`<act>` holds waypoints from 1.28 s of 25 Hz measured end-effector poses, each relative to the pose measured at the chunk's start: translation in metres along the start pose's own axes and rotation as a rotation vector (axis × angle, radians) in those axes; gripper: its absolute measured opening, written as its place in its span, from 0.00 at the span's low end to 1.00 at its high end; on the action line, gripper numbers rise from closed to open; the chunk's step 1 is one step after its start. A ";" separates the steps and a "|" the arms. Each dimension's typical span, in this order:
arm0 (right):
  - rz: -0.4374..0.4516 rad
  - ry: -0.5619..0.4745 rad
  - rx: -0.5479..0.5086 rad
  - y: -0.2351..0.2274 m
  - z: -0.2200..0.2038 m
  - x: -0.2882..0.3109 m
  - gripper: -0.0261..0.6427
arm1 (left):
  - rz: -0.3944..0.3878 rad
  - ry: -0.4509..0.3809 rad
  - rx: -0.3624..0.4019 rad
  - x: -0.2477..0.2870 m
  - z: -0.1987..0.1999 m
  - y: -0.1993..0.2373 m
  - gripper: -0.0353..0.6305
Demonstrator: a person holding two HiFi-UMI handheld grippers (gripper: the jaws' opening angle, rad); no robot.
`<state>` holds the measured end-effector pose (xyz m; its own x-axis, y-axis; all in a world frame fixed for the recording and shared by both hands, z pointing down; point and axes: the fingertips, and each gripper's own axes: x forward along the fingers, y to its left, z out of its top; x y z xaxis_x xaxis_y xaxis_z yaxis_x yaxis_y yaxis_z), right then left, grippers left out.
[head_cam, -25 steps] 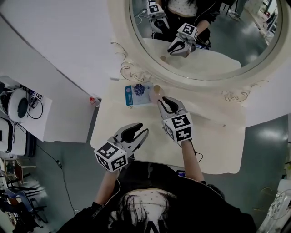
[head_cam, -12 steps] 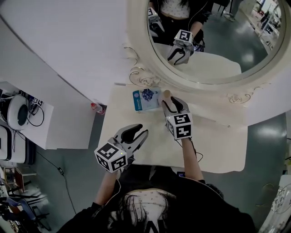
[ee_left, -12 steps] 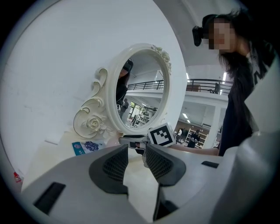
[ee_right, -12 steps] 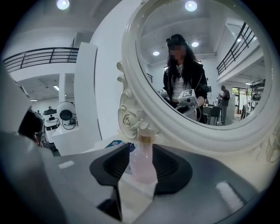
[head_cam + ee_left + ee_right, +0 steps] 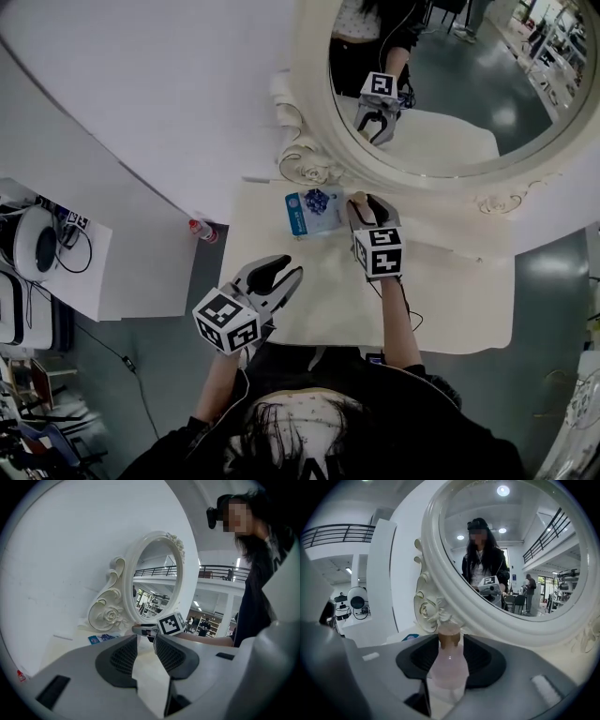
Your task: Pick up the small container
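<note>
Nearest to me, my left gripper (image 5: 284,274) hangs over the front left part of the cream surface (image 5: 450,309), pointing towards the mirror. Its fingers stand a little apart, with only a narrow gap between the tips, and they hold nothing – I see bare surface through the gap.

Further in, my right gripper (image 5: 367,208) reaches to the back of the surface, close under the mirror frame. Its fingers have just been opening and now stand wide. The bottle (image 5: 449,663) – small, pale pink and see-through, with a tan cap – stands upright between them, its base on the surface and its cap rising above the dark pads. The pads flank its body on either side; I cannot see them pressing on it, so it is between the fingers but not gripped.

Just left of the bottle lies a blue and white packet (image 5: 313,210), flat on the surface. Off the surface's left edge sits a small red-capped thing (image 5: 199,228), too small to tell more.

Behind all this rises the round mirror (image 5: 441,84) in its cream frame (image 5: 305,159) with carved scrolls at the lower left. Its glass shows my right gripper and the surface's back edge.
</note>
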<state>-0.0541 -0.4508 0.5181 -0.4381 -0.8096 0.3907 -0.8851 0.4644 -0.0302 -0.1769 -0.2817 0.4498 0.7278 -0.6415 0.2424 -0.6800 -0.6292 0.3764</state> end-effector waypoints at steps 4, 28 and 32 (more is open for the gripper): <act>-0.016 0.008 0.001 0.000 0.001 0.008 0.28 | -0.016 0.008 0.000 -0.001 0.001 0.009 0.23; 0.007 0.002 0.095 0.008 0.004 0.001 0.25 | -0.106 0.114 -0.036 0.025 -0.017 0.027 0.23; 0.045 -0.019 0.104 0.021 0.016 -0.014 0.25 | -0.137 0.122 -0.109 0.035 -0.027 0.024 0.25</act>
<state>-0.0691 -0.4357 0.4978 -0.4801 -0.7956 0.3695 -0.8754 0.4618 -0.1430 -0.1651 -0.3077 0.4912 0.8225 -0.4914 0.2862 -0.5653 -0.6515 0.5060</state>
